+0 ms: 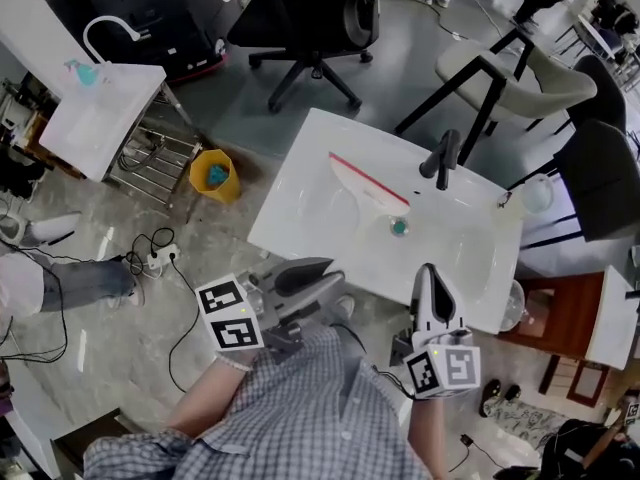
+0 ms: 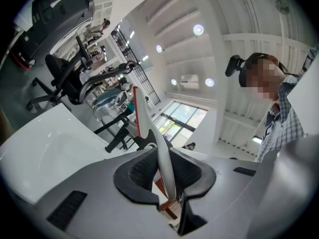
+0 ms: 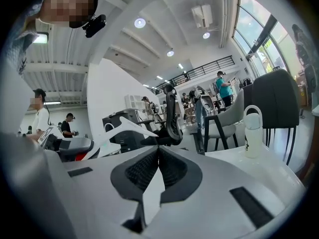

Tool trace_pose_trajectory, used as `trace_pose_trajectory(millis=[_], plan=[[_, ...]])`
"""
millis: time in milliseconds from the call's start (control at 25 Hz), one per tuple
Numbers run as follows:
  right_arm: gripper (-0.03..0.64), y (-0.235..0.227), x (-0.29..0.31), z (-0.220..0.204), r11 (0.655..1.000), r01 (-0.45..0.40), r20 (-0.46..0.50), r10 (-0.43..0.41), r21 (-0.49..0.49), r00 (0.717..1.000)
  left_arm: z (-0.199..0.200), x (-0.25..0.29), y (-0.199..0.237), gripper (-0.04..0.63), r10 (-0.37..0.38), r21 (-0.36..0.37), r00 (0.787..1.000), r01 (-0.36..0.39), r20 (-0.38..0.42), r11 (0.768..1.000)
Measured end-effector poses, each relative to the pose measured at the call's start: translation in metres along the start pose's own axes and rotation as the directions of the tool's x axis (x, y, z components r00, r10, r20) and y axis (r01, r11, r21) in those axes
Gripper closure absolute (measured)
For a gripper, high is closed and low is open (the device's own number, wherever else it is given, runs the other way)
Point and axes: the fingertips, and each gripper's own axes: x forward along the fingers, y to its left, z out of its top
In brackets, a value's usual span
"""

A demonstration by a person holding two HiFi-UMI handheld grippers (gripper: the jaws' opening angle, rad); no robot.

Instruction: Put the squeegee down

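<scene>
The squeegee point(image 1: 362, 186), white with a red rubber edge, hangs over the bowl of the white sink point(image 1: 300, 218). My left gripper point(image 1: 315, 266) is at the sink's near edge. In the left gripper view its pads press on the squeegee's white body point(image 2: 160, 148), and the red-edged blade stands up beyond the jaws. My right gripper point(image 1: 428, 273) is shut with nothing in it, at the sink's near rim further right. The right gripper view shows its pads point(image 3: 172, 166) pressed together, and the squeegee point(image 3: 124, 128) off to the left.
A black faucet point(image 1: 443, 158) stands at the sink's back and a teal drain point(image 1: 399, 227) sits in the bowl. A white jug point(image 1: 535, 193) stands at the far right corner. A yellow bucket point(image 1: 215, 175), floor cables point(image 1: 160, 258), an office chair point(image 1: 310, 18) and a second sink point(image 1: 100, 118) surround it.
</scene>
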Motion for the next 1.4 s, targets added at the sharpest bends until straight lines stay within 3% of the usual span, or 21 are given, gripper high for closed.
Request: trace_pose_trajectory(millis=[520, 1000, 1400], plan=[[0.607, -0.052, 0.054, 0.018, 0.998, -0.066, -0.028, 0.066, -0.024, 0.997, 0.017, 0.057, 0.044, 0.522, 0.089, -0.007, 0.996, -0.089, 0.022, 0.996], [0.607, -0.066, 0.079, 0.019, 0.996, -0.066, -0.047, 0.064, -0.06, 0.997, 0.026, 0.083, 0.065, 0.522, 0.087, -0.015, 0.996, -0.087, -0.003, 0.996], [0.607, -0.043, 0.106, 0.03, 0.961, -0.073, -0.063, 0.058, -0.268, 0.996, 0.044, 0.09, 0.09, 0.52, 0.016, -0.033, 0.998, -0.018, -0.067, 0.999]])
